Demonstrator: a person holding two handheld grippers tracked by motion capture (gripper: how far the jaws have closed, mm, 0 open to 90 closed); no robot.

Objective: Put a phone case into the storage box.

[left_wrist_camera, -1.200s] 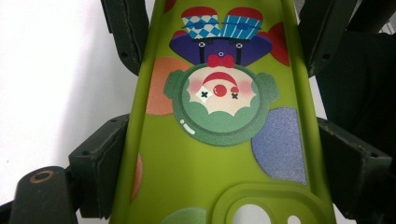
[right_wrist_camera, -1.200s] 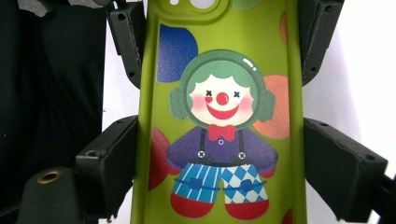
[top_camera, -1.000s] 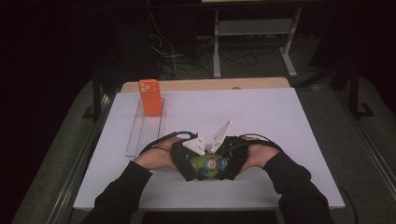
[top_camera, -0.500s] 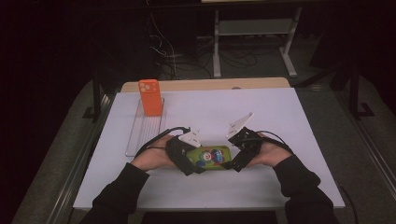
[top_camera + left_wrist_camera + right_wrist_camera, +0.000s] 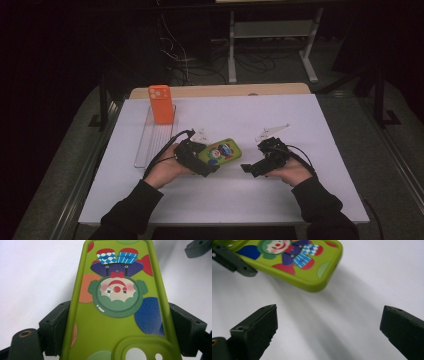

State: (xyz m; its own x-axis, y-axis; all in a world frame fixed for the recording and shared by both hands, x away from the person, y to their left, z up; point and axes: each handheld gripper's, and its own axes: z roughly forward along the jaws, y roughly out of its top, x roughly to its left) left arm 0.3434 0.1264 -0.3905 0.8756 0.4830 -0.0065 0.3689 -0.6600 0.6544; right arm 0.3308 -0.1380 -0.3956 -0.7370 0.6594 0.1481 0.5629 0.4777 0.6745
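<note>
Right now we hold the green phone case (image 5: 220, 152) in our left gripper (image 5: 206, 161) alone, its 2 jaws pinching the long sides near the camera cutout, as the left gripper view shows with the case (image 5: 117, 310) wedged between the black pads. The case sits near the middle of the white table (image 5: 300, 200), lifted at a tilt so that its free end pokes toward 3 o'clock. Our right gripper (image 5: 248, 168) rests at 3 o'clock of the case, apart from it; its jaws have just been opening and now stand spread wide with nothing between them, which the right gripper view confirms, the case (image 5: 294, 262) hanging beyond the tips.

The main risk, we judge, is the single grip. The case is soft and smooth, and held at 1 end only, so it could pivot or slide out and drop flat on the table. Squeezing harder could bow its thin walls and pop it loose instead. If we bring the right gripper back in carelessly, a spread jaw could knock the free end and twist the case in the left pads. The orange phone (image 5: 160, 104), standing in the clear rack (image 5: 150, 142) at 11 o'clock, is well apart and seems safe.
</note>
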